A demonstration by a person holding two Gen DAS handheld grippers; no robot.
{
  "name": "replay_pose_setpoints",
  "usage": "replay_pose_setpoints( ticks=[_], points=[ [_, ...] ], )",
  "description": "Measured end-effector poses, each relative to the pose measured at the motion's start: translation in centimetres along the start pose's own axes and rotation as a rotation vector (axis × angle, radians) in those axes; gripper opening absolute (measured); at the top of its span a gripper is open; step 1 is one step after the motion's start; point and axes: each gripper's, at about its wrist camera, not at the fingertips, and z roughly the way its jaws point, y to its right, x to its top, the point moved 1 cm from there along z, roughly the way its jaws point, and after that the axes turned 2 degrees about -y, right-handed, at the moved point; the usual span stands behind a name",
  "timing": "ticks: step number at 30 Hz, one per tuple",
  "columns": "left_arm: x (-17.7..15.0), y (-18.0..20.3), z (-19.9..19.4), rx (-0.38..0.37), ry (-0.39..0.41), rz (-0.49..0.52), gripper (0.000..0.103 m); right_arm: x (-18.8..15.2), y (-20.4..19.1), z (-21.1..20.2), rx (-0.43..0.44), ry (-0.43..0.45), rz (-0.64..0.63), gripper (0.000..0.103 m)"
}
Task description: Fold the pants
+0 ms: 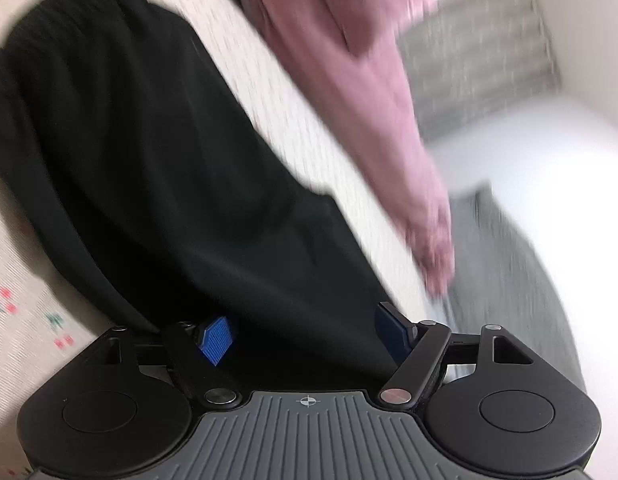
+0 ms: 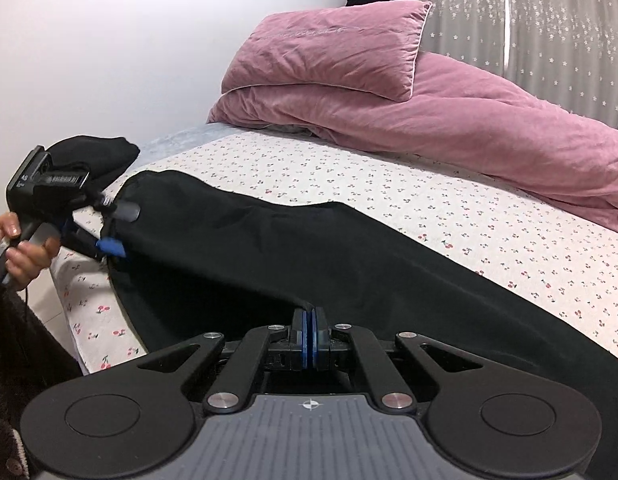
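Right wrist view, right gripper [image 2: 311, 334] jaws clamping pants [image 2: 309, 256] edge, left gripper [image 2: 117, 232] jaws wide

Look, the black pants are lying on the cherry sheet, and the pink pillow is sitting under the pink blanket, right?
Almost. The pink pillow sits on top of the folded pink blanket, not under it; the right wrist view shows that clearly. The rest holds: the black pants do lie on the cherry sheet.
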Motion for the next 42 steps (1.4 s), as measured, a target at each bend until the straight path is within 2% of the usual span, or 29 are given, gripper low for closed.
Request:
replay_pose_setpoints(
  ticks=[2,5,8,14,17,20,23,24,30,32,35,36,37,39,41,42],
  points=[
    [0.4,-0.4,-1.1,0.006,0.085,-0.024,0.074,-0.3,0.0,0.1,0.013,-0.017,-0.008,0.0],
    [0.8,-0.7,-2.8,0.066,0.214,-0.008,0.064,-0.9,-0.3,0.3,0.038,-0.051,-0.03,0.001],
    [1.1,-0.8,-3.9,0.116,0.304,0.003,0.056,-1.3,-0.7,0.6,0.062,-0.089,-0.055,0.001],
    [1.4,-1.1,-4.1,0.172,0.386,-0.011,0.046,-2.1,-1.5,1.1,0.085,-0.137,-0.087,0.001],
    [1.4,-1.1,-4.5,0.242,0.427,0.008,0.041,-2.4,-1.7,1.2,0.09,-0.154,-0.095,0.001],
    [1.6,-1.5,-5.2,0.356,0.468,0.004,0.031,-2.7,-1.9,1.5,0.092,-0.178,-0.114,0.001],
    [1.6,-1.9,-5.7,0.449,0.483,0.029,0.011,-3.3,-2.3,1.9,0.088,-0.204,-0.146,0.001],
    [1.7,-1.7,-5.7,0.469,0.481,0.051,0.001,-3.4,-2.4,1.9,0.084,-0.206,-0.159,0.001],
    [0.9,0.6,-6.6,0.548,0.506,0.204,0.0,-3.1,-2.6,1.2,0.091,-0.197,-0.184,0.001],
    [0.8,1.1,-6.4,0.636,0.482,0.245,0.0,-3.5,-2.8,1.5,0.104,-0.221,-0.191,0.001],
    [0.5,1.5,-4.8,0.849,0.399,0.339,0.002,-4.2,-2.9,2.3,0.121,-0.291,-0.211,0.004],
    [0.4,1.5,-4.4,0.905,0.377,0.369,0.01,-4.3,-2.8,2.2,0.132,-0.301,-0.21,0.008],
    [0.4,1.4,-4.2,0.94,0.355,0.388,0.011,-4.2,-2.6,2.0,0.153,-0.313,-0.2,0.011],
    [0.3,1.4,-4.7,0.955,0.356,0.387,0.012,-4.0,-1.8,0.9,0.204,-0.326,-0.163,0.014],
    [0.1,1.9,-5.6,0.998,0.399,0.393,0.015,-3.6,-0.8,-0.3,0.196,-0.286,-0.131,0.016],
    [0.0,2.4,-6.2,1.003,0.438,0.4,0.021,-3.3,-0.2,-0.9,0.177,-0.255,-0.106,0.023]
  ],
)
